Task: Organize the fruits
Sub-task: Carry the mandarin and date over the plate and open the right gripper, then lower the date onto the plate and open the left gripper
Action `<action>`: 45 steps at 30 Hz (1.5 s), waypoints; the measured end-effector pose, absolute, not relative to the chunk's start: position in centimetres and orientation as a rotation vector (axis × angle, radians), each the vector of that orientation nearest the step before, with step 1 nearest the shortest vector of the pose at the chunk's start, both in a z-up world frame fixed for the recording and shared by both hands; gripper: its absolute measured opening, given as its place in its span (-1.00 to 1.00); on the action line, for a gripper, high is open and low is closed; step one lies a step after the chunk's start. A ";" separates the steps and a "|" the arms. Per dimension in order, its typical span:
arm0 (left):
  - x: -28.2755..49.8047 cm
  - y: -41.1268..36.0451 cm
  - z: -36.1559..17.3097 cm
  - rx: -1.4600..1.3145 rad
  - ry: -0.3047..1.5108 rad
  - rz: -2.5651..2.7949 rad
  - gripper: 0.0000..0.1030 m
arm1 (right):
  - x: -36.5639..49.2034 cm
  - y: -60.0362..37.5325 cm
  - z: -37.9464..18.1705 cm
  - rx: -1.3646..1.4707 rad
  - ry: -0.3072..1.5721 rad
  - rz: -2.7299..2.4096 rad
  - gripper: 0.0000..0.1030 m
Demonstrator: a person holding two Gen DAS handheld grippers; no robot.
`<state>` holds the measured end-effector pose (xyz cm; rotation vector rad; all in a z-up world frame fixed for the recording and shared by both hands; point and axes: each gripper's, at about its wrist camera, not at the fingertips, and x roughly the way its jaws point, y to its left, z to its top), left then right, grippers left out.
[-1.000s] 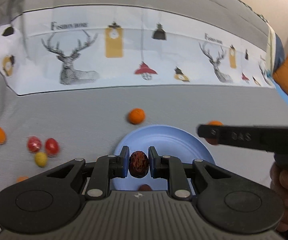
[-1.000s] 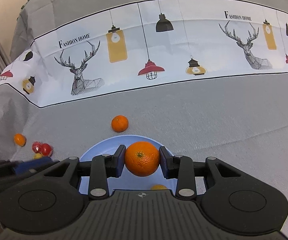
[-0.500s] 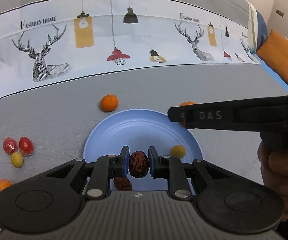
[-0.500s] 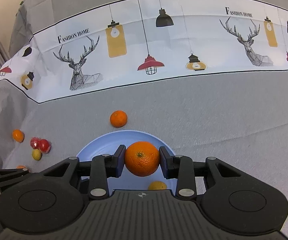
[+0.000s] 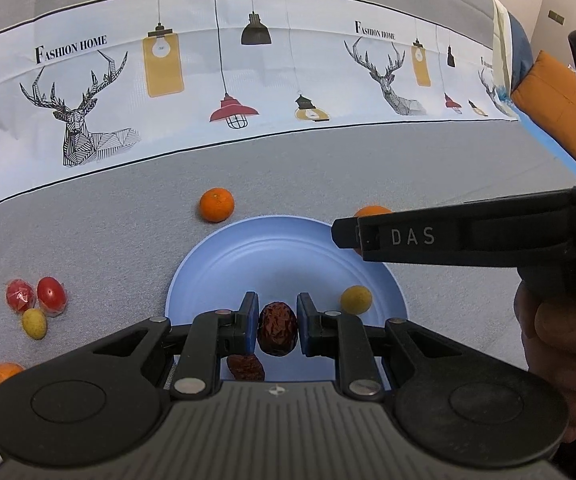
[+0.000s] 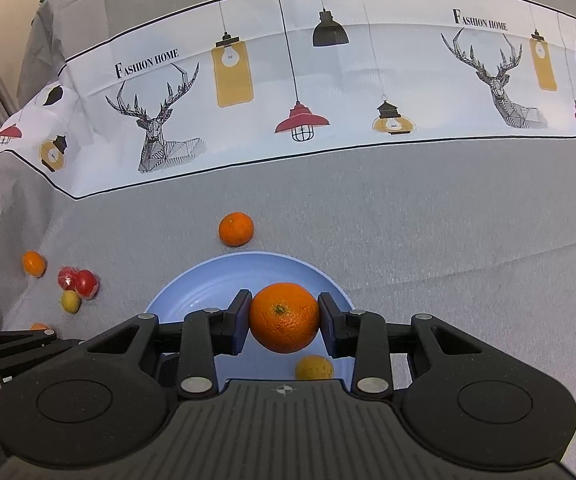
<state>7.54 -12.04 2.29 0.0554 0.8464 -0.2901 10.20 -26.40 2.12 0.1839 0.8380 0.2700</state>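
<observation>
The left gripper (image 5: 277, 328) was closed on a wrinkled red date (image 5: 277, 327), pinched across its narrow middle, low in the centre of its frame above the near part of the blue plate (image 5: 248, 256). The right gripper (image 6: 284, 318) was spread wider and clamped on an orange (image 6: 284, 317) at its widest girth, likewise hanging over the plate. The date looked light, dry and slightly yielding, so a gentle squeeze across the waist should have held it; the orange was judged heavier, firm and round with a smooth rind, likely to roll or slip unless gripped squarely on its equator. On the plate lay a second date (image 5: 245, 367) at the bottom centre of the left view and a small yellow fruit (image 5: 355, 300) to the lower right. On the grey cloth (image 5: 100, 220), a mandarin (image 5: 216, 204) sat just beyond the plate's far rim, and a cluster of red tomatoes (image 5: 51, 290) and another yellow fruit (image 5: 34, 322) stayed at the left edge, well apart from the plate. Compared with a second before, the left view showed far more of the plate, with the second date and yellow fruit coming fully into sight, and the right tool sat higher and larger in that frame; both holds were unchanged.
</observation>
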 end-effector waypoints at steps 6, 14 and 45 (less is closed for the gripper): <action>7.5 -12.0 2.3 0.056 0.846 -0.290 -0.58 | 10.2 -26.4 2.1 0.183 0.839 0.271 -0.28; 7.7 -12.1 2.4 0.060 0.844 -0.291 -0.58 | 10.2 -26.3 2.1 0.181 0.838 0.272 -0.28; 7.9 -12.0 2.5 0.056 0.852 -0.282 -0.55 | 10.3 -26.2 2.1 0.165 0.840 0.273 -0.08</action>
